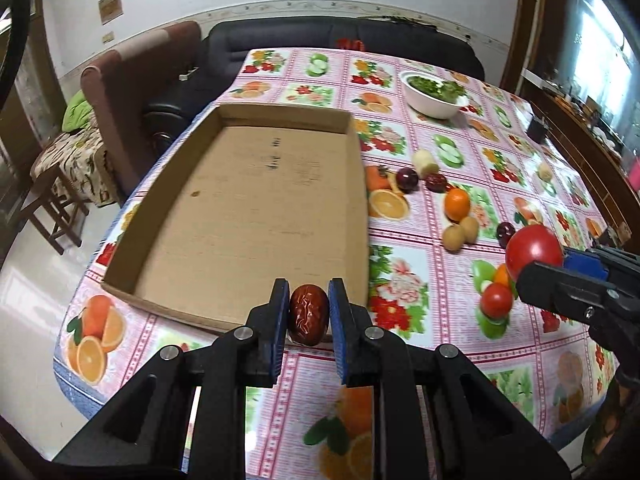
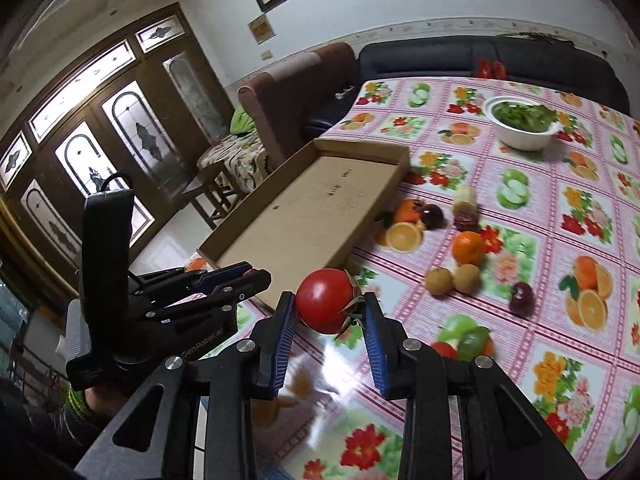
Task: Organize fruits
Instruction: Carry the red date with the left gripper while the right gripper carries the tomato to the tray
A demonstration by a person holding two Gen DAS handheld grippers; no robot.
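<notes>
Sorting barely begun, by the look of it. Spread across the counter (image 1: pixel 440 360): a shallow cardboard tray (image 1: pixel 256 200), bare inside, no fruit yet set down in it. Beyond the tray's far right corner, a white bowl of greens (image 1: pixel 434 98). Off the tray's right wall, loose on the counter and still to be gathered: an orange (image 1: pixel 457 204), a pale stubby piece (image 1: pixel 425 161), two tan round fruits (image 1: pixel 461 232) touching each other, a dark plum-like fruit (image 1: pixel 407 179) next to a second red date (image 1: pixel 436 182), another dark fruit (image 1: pixel 505 231) further right of the tray, and a small tomato (image 1: pixel 496 300) near the tray's near right corner. Hard to separate some of these from the printed fruit on the cloth.

Held just above the tray's near wall: left gripper (image 1: pixel 309 314), level and aimed along the tray's length, fingers (image 1: pixel 279 312) clenched on a wrinkled red date (image 1: pixel 309 314), standing on end between the pads.

Held right of the tray's near corner, clear of the counter: right gripper (image 2: pixel 330 306), angled toward the tray, fingers (image 2: pixel 370 328) clamped on a large red tomato (image 2: pixel 326 300), stem turned to the right pad.

Likely both loads bound for the tray; most of the task still ahead.
</notes>
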